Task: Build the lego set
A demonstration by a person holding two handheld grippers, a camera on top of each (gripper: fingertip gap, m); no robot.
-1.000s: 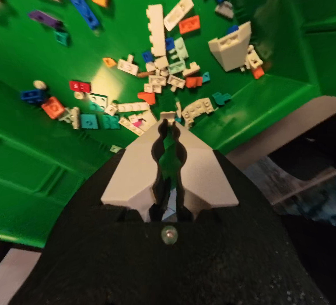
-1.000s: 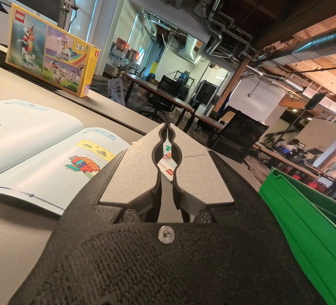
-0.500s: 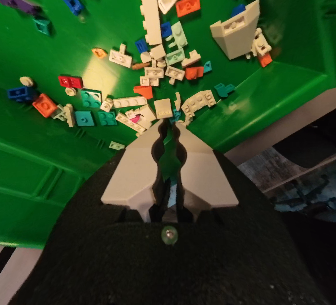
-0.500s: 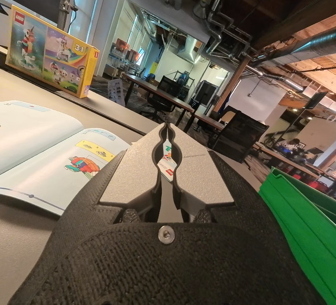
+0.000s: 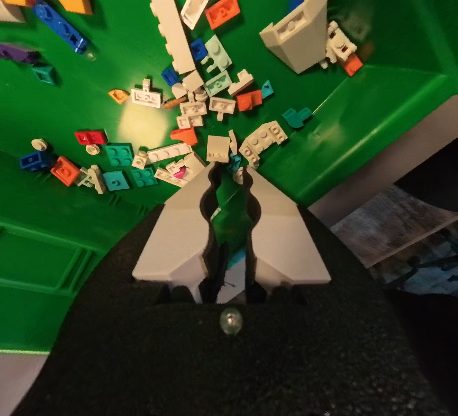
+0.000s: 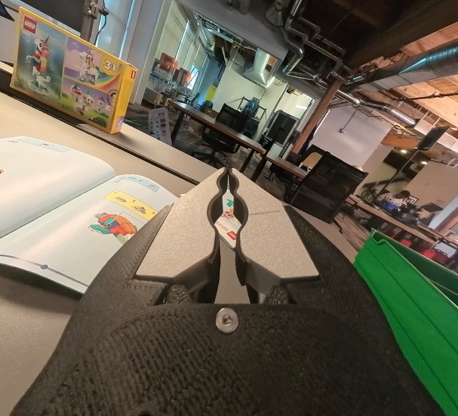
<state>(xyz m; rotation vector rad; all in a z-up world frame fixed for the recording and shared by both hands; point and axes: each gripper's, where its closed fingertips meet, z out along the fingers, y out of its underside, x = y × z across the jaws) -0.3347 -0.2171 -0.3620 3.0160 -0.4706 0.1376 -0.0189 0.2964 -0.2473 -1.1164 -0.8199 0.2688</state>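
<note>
In the left wrist view a green bin (image 5: pixel 347 146) holds many loose Lego pieces in white, teal, orange, blue and red. My left gripper (image 5: pixel 230 171) hangs over the bin's near corner with its jaws slightly apart and nothing between them. A small white tile (image 5: pixel 218 148) lies just beyond the left fingertip. A small teal piece (image 5: pixel 234 162) lies by the gap, and a white wedge plate (image 5: pixel 262 142) lies to the right. My right gripper (image 6: pixel 228 172) is shut and empty, low over the grey table (image 6: pixel 29 329), pointing away from the bin.
An open instruction booklet (image 6: pixel 74 205) lies on the table left of the right gripper. The yellow Lego box (image 6: pixel 71 86) stands at the back left. The bin's outer wall (image 6: pixel 409 292) is close on the right. A large white slope brick (image 5: pixel 297 34) sits in the bin's far right. Left tips to right tips: about 60 centimeters.
The left gripper's jaws have parted. The white tile that sat at its fingertips now lies in the bin just beyond them. The right gripper has not moved.
</note>
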